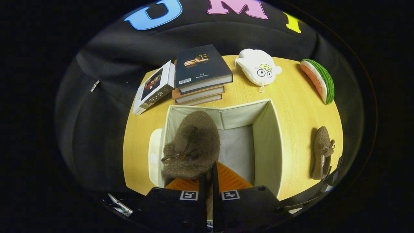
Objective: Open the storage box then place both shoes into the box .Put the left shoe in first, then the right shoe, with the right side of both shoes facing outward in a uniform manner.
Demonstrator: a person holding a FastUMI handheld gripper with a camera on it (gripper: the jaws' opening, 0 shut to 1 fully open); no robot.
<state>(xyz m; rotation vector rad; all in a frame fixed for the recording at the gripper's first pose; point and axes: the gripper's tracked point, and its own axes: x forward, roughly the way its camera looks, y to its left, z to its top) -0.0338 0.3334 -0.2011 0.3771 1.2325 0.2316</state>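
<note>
Above the open storage box (266,136) on the table (297,97), the claw (209,174) pinches the heel of a furry shoe (190,145) hanging over the left wall; released now, it may catch the rim and tip outside, while the second shoe (321,153) waits right of the box

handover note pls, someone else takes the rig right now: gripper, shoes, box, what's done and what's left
Hand-held gripper: fingers closed on the heel end of a fuzzy brown shoe, holding it over the open storage box, on the box's left side.
Second brown shoe: lying on the wooden table to the right of the box, untouched.
Lid: off, lying on the table against the box's left wall.
Done: box opened, first shoe picked up and brought over the box.
Left: set this shoe down and release it, then fetch the second shoe and place it beside the first, both facing the same way.
</note>
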